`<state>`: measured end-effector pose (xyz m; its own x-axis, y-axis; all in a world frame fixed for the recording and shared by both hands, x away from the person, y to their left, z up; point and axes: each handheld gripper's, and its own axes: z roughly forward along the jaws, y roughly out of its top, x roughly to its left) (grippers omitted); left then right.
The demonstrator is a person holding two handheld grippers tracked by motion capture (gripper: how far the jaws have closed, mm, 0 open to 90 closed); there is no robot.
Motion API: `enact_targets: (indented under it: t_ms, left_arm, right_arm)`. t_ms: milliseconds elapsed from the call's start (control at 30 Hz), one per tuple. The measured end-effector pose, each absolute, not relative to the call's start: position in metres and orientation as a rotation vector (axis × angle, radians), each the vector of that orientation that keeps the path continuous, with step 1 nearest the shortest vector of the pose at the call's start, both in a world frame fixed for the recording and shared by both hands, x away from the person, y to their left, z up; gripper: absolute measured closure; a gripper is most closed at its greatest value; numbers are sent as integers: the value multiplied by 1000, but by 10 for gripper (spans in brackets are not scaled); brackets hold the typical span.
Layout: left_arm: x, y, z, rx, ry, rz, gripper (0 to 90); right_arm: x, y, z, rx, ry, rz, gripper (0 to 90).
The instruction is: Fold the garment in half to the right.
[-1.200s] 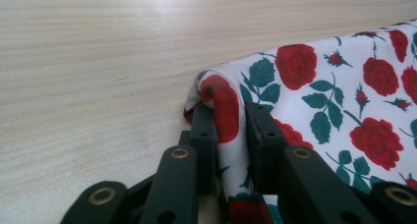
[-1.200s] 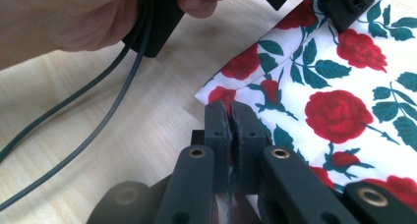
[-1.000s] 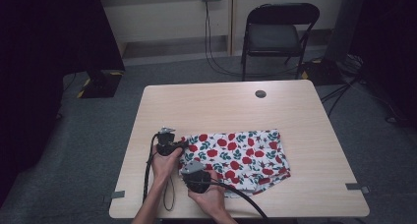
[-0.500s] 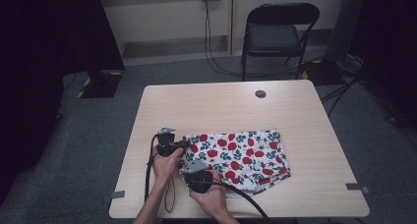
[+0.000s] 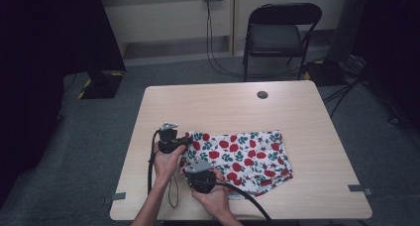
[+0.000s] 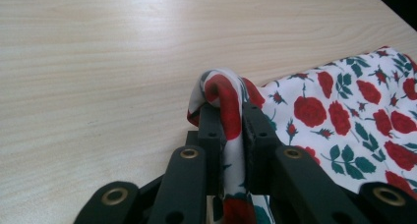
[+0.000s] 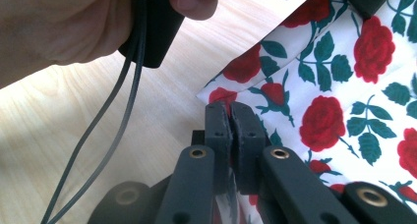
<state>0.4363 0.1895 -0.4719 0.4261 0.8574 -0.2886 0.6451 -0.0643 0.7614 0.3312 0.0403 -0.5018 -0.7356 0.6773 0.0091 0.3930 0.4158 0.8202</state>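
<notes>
High view: rose-print cloth [image 5: 240,156] lies flat on tabletop [image 5: 223,107], near front edge; 2 grippers at its left end. Left gripper [image 6: 230,108] view: jaws clamped on a lifted cloth corner. Right gripper [image 7: 229,111] view: jaws closed, pinching the cloth edge; left hand [image 7: 59,22] just above.

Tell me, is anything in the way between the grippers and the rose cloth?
Nothing visible. The left gripper is already shut on a bunched edge of the cloth, and the right gripper is shut on its near edge.
</notes>
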Motion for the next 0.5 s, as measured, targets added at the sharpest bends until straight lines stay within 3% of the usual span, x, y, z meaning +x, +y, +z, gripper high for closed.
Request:
enact_targets:
  t_ms: [500]
  left_arm:
    - [437,180,-447,1810,1263,328,832]
  right_arm:
    - [331,36,-483,918,2314,1307,874]
